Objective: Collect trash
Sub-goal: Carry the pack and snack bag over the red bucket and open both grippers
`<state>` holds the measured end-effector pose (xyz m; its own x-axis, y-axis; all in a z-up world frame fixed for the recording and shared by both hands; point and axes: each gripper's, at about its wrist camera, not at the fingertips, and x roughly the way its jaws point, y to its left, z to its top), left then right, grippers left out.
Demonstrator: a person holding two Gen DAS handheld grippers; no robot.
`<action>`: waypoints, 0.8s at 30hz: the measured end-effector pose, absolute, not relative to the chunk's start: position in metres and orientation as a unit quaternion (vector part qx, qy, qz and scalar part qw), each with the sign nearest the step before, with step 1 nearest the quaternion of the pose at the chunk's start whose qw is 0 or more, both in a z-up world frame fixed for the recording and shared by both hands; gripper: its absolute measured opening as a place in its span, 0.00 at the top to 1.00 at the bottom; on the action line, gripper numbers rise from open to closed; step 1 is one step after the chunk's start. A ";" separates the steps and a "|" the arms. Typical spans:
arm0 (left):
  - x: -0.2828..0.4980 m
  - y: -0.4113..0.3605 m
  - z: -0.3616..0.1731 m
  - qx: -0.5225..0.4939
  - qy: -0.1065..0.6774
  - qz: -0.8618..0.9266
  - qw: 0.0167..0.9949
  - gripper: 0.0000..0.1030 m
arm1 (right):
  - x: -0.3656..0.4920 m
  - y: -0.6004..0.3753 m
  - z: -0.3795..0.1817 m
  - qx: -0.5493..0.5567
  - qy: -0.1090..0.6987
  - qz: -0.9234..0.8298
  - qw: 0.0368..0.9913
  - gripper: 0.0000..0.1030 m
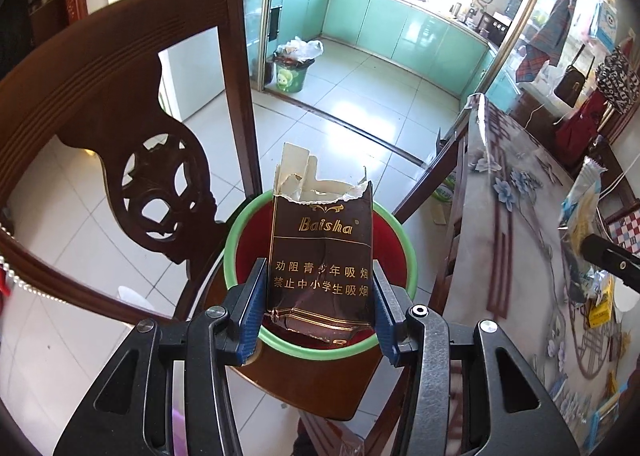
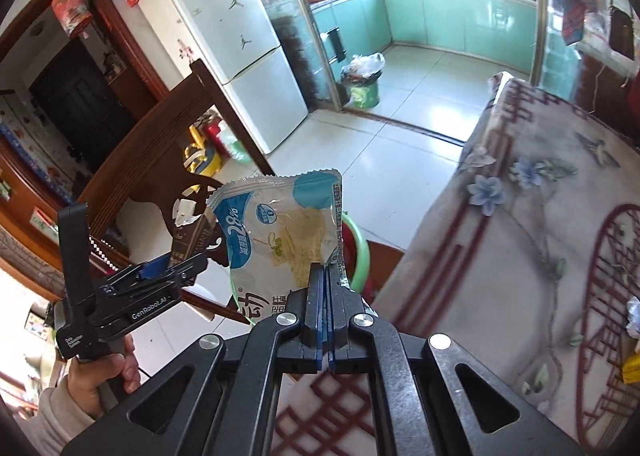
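Overhead, left tongs clamping torn glossy cigarette pack, right tongs pinching crinkled plastic wrapper, round green-rimmed bin.

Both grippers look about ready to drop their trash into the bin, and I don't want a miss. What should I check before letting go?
1. Left gripper grips the torn Baisha cigarette pack between its blue pads: ok.
2. Pack sits over the mouth of the green-rimmed red bin on the chair seat: ok.
3. Right gripper is shut on the clear snack wrapper: ok.
4. Wrapper is over the bin opening: cannot tell; in the right wrist view only part of the green rim shows behind it.
5. The two grippers are apart from each other: ok.
6. Room left inside the bin: cannot tell; the pack hides most of the inside.
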<state>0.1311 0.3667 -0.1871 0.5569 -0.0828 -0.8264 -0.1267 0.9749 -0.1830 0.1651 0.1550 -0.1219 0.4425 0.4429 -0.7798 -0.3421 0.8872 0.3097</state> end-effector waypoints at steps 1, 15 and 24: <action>0.134 0.368 -0.190 -0.115 0.474 0.012 0.873 0.55 | 0.171 0.162 -0.126 0.048 0.478 0.234 0.845 1.00; 0.167 0.375 -0.219 -0.123 0.500 0.012 0.857 0.55 | 0.215 0.209 -0.156 -0.003 0.505 0.250 0.826 1.00; 0.178 0.374 -0.225 -0.129 0.512 0.013 0.849 0.55 | 0.232 0.215 -0.169 -0.006 0.514 0.259 0.818 0.99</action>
<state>0.1776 0.3737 -0.2254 0.4762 -0.1103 -0.8724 -0.1537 0.9664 -0.2060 0.2315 0.2150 -0.1694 0.3377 0.4171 -0.8438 -0.4288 0.8662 0.2566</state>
